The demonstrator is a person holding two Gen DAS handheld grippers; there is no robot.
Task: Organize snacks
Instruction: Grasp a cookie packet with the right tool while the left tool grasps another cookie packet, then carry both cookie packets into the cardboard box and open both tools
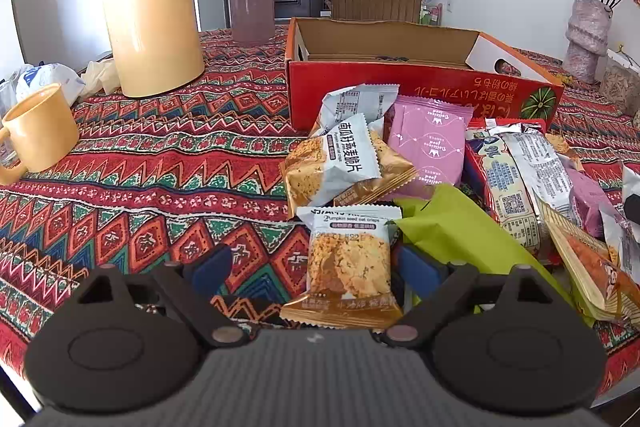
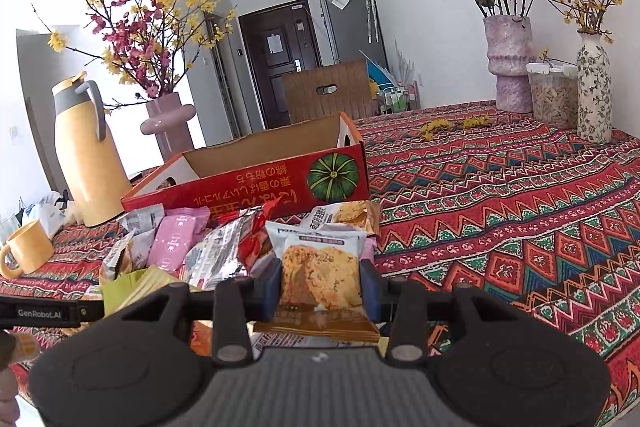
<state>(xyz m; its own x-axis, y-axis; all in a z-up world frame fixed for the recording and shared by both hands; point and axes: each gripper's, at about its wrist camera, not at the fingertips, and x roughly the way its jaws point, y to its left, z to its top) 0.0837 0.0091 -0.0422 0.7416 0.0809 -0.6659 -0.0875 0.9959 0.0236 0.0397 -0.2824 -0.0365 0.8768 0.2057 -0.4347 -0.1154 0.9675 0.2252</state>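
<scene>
The left claw point(image 1: 316, 267) stands wide open around a pumpkin seed oat crisp packet point(image 1: 347, 269) at the near side of the snack heap point(image 1: 460, 163); its right pad is just beside the wrapper, the left pad apart. The right claw point(image 2: 322, 285) is closed on another oat crisp packet point(image 2: 320, 279), held above the heap. The red cardboard box point(image 1: 400, 95) stands open behind the heap on the desk point(image 1: 160, 167).

One red cardboard box point(image 1: 400, 91), one yellow thermos jug point(image 1: 152, 11), one yellow mug point(image 1: 40, 131), three vases with flowers visible, and at least three pumpkin-seed crisp packets point(image 1: 348, 267)
</scene>
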